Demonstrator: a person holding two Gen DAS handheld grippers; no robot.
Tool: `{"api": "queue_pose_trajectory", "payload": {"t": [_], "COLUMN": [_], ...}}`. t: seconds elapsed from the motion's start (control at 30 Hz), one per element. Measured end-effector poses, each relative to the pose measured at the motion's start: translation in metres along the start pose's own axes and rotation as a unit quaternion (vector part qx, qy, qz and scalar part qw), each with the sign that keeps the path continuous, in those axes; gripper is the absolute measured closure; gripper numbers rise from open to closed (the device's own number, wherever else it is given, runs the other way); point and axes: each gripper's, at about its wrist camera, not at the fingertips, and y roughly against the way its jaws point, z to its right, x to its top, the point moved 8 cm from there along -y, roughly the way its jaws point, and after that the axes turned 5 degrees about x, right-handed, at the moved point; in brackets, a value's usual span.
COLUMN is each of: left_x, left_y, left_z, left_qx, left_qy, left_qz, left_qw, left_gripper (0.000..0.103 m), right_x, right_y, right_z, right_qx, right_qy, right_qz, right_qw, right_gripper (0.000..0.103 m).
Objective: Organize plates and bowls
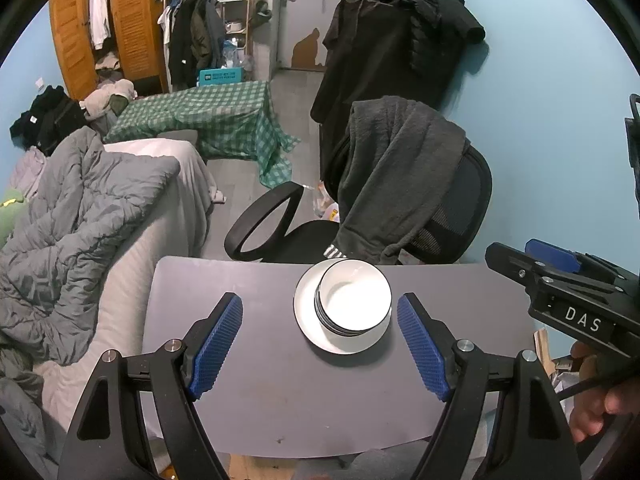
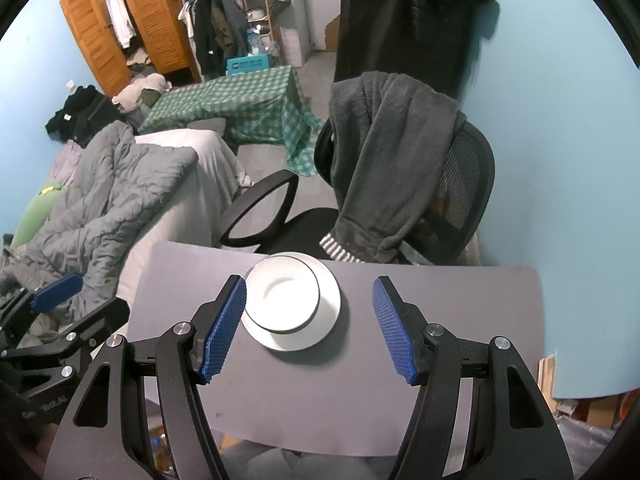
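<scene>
At twelve o'clock on the grey table (image 1: 248, 400), close to its far edge, I have the stack of bowls (image 1: 354, 300) sitting nested on a white plate (image 1: 320, 340); from the left wrist view I count several dark rims down its side, and the stack sits off-centre on the plate, toward one o'clock. Left gripper (image 1: 320, 340): jaws spread, nothing between the pads, with the crockery in the gap's line of sight at about one o'clock. Right gripper (image 2: 310, 326): jaws likewise spread and empty, the plate seen between its fingers, nearer the left one. Risks, as I judge them: the stack is near the table's far edge, so a push from a finger coming in low could slide the plate toward the office chair (image 1: 452, 216); gripping only the top bowl may drag the nested ones up with it and drop them; an off-centre load could tip the plate if I lift it by one rim; both grippers converging on the same stack could foul each other. Legible writing: "DAS" in white on the right gripper's body (image 1: 582, 322). The blue crate (image 1: 222, 77) at eleven o'clock carries print too small to read.
</scene>
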Motion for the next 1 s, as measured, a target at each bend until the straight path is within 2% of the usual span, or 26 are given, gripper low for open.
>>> {"api": "queue_pose_trajectory", "payload": {"t": [1.0], "left_x": [0.0000], "left_y": [-0.0026], "left_z": [0.0015], "left_qx": [-0.002], "left_qy": [0.014], "left_qz": [-0.013], "left_qw": [0.9998], "left_gripper": [0.022], "right_x": [-0.0039], "right_y": [0.0006], "right_z": [0.0030], "right_qx": [0.002], "right_qy": [0.000], "right_qz": [-0.004], "right_qw": [1.000], "right_gripper": [0.038]}}
